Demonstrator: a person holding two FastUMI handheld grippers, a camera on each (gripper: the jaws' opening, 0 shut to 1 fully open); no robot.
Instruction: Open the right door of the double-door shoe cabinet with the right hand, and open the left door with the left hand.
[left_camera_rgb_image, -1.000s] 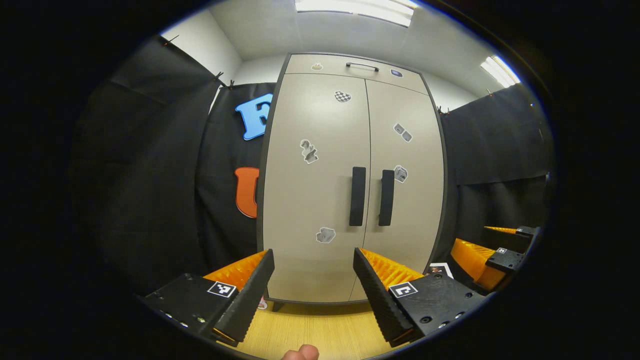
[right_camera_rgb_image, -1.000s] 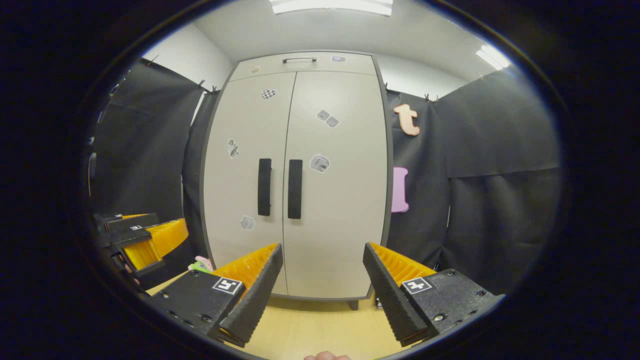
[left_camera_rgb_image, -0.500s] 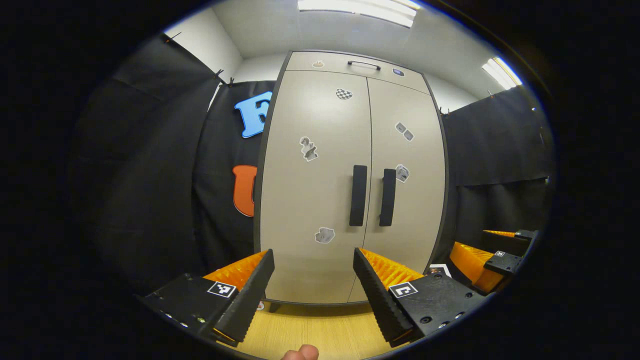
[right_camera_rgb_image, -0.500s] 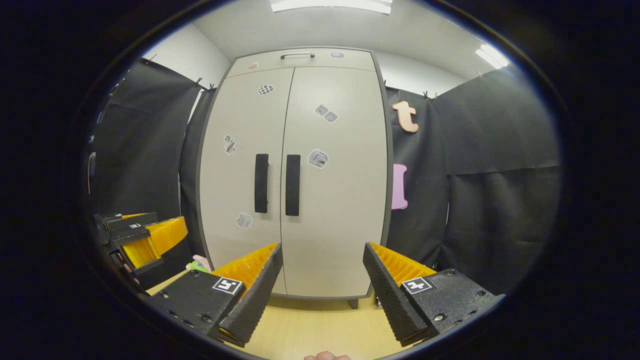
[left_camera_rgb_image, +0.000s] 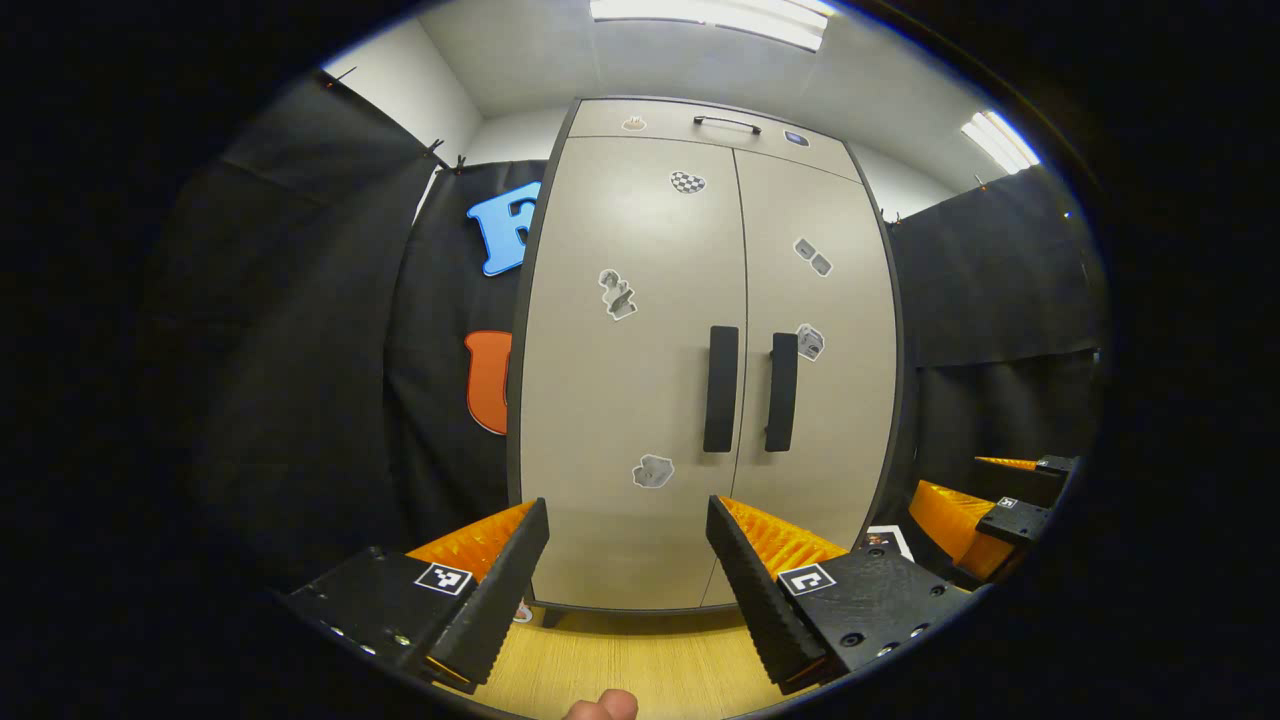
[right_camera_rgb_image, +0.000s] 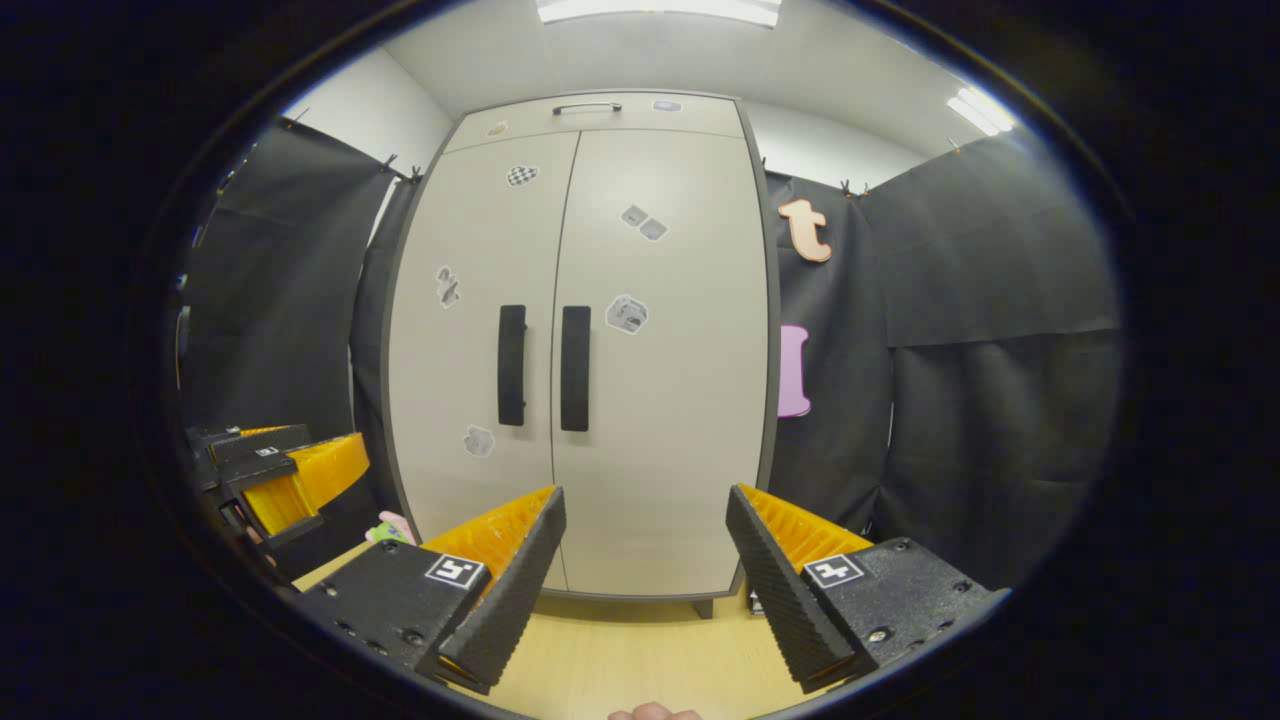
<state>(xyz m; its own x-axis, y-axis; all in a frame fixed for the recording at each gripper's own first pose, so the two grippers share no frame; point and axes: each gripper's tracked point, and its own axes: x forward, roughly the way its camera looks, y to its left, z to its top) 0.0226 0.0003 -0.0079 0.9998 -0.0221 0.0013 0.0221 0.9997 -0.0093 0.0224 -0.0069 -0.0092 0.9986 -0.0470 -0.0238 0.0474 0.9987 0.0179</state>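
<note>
Both grippers' fingers (left_camera_rgb_image: 760, 590) spread, empty; shut shoe cabinet (right_camera_rgb_image: 660, 400) ahead, apart

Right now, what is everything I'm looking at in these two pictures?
Shoe cabinet: one, beige with a dark frame, centre, both doors shut.
Door handles: two, black, upright, either side of the middle seam.
Top handle: one, dark, on the upper panel.
Stickers: several, grey, scattered on the doors.
Floor: light wood, below the cabinet.
Ceiling lights: bright strips overhead.
Left gripper: fingers apart, empty.
Right gripper: fingers apart, empty.
</note>
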